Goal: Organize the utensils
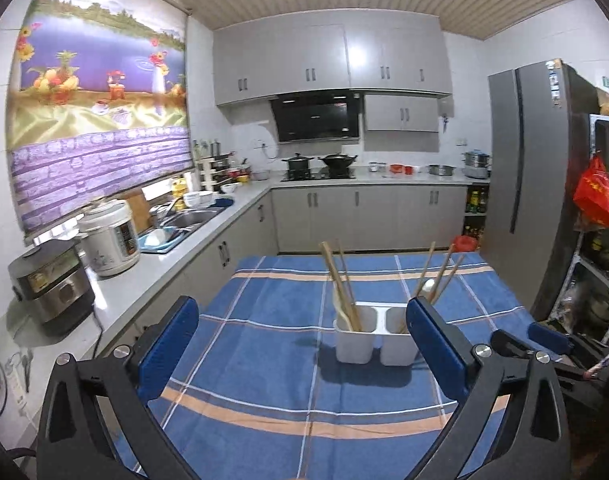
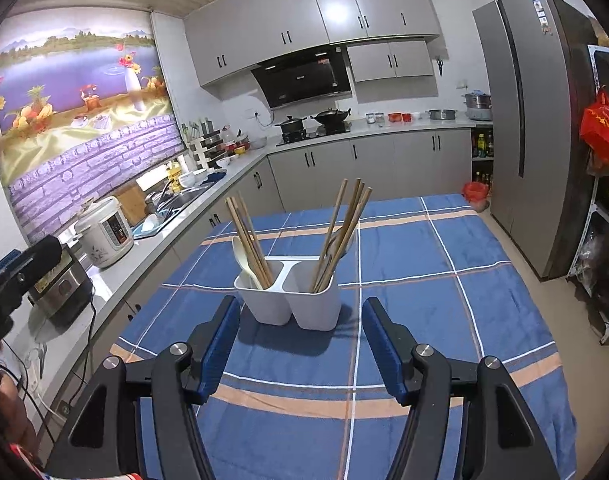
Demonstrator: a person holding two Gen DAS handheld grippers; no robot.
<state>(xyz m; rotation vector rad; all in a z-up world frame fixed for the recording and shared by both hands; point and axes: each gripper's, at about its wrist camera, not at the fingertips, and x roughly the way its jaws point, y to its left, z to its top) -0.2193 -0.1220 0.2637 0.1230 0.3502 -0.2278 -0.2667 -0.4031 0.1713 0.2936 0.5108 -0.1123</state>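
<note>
a white two-compartment utensil holder point(image 2: 290, 300) stands on the bench point(image 2: 444, 280), which is covered by a blue plaid cloth. its left compartment holds wooden chopsticks point(image 2: 248, 240) and a pale spoon point(image 2: 242, 258); its right compartment holds more chopsticks point(image 2: 344, 224), all leaning outward. the left hand-held gripper point(image 1: 304, 336) is spread wide with nothing between its blue pads, the holder just beyond them. the right hand-held gripper point(image 2: 300, 344) is partly open and empty, near the holder's base and not touching it.
</note>
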